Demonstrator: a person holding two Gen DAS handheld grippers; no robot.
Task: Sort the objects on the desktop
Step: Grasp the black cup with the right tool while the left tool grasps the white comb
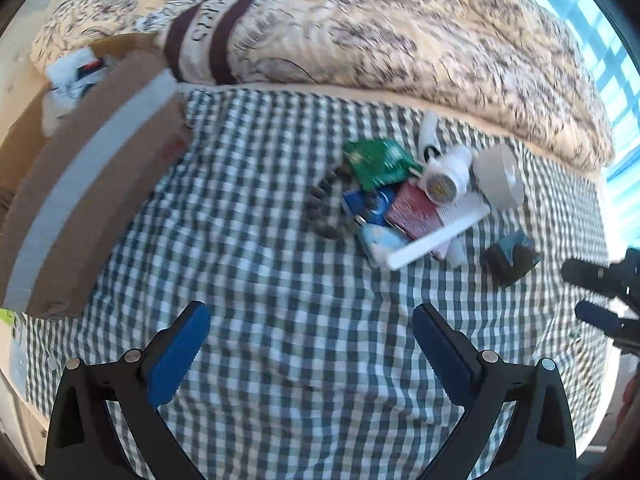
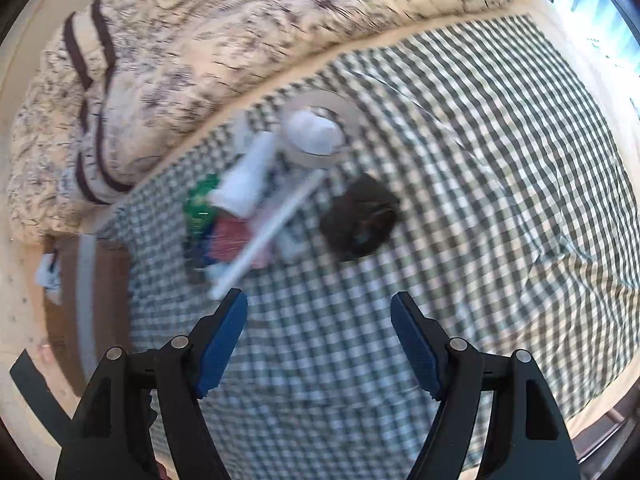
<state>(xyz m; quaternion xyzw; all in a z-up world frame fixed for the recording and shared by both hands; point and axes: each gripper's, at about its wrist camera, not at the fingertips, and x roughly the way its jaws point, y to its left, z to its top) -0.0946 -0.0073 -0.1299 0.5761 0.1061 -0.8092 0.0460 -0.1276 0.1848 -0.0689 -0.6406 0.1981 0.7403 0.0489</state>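
Note:
A pile of small objects lies on the checked sheet (image 1: 280, 280): a green packet (image 1: 378, 162), a blue packet (image 1: 370, 206), a red card pack (image 1: 412, 212), a white bottle (image 1: 446, 174), a white stick (image 1: 436, 232), a roll of tape (image 1: 500, 176) and a dark pouch (image 1: 510, 258). My left gripper (image 1: 310, 326) is open and empty, short of the pile. My right gripper (image 2: 318, 318) is open and empty above the sheet, near the stick (image 2: 272, 232) and dark pouch (image 2: 360, 216). It also shows at the right edge of the left wrist view (image 1: 600, 292).
A cardboard box (image 1: 92, 184) with papers inside stands at the left on the bed. A patterned quilt (image 1: 360, 28) lies bunched behind the pile. A window (image 1: 600, 40) is at the far right.

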